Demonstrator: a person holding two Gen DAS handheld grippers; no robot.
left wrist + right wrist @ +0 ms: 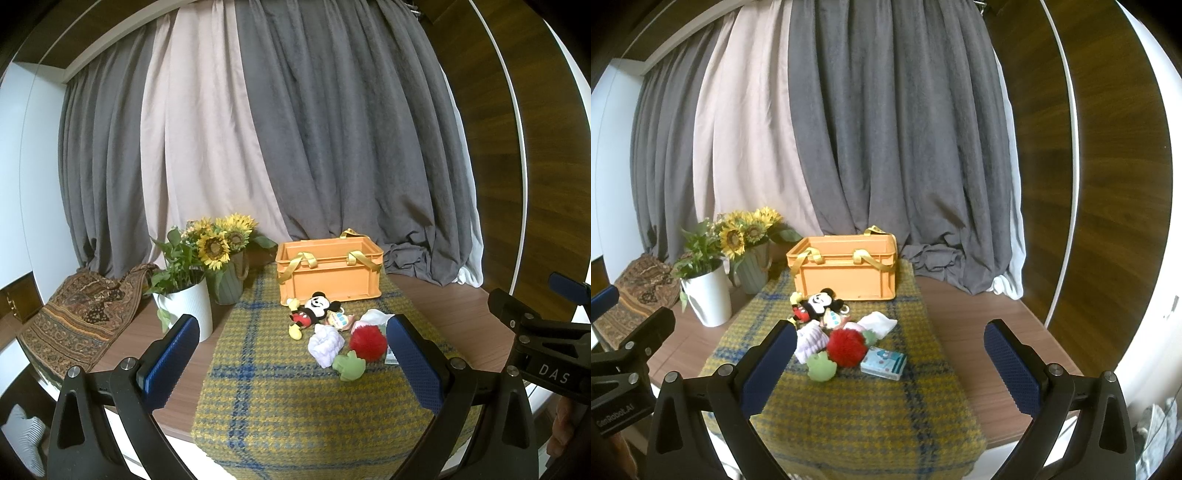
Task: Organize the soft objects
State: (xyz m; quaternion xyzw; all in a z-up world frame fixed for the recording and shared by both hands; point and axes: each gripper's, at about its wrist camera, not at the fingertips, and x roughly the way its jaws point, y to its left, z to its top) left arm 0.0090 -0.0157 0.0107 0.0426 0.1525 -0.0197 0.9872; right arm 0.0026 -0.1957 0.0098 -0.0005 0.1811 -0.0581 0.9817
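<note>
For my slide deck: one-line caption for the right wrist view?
Open right gripper faces soft toys before an orange crate on plaid cloth.

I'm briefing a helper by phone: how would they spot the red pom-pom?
Find the orange crate on the plaid cloth. In the toy pile before it, the red pom-pom sits beside the green frog toy; it is the only fuzzy, bright red ball.

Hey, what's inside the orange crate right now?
The orange crate shows only bare inner walls and yellow straps draped over its rim. Its floor is hidden by the front wall, so low contents cannot be ruled out.
</note>
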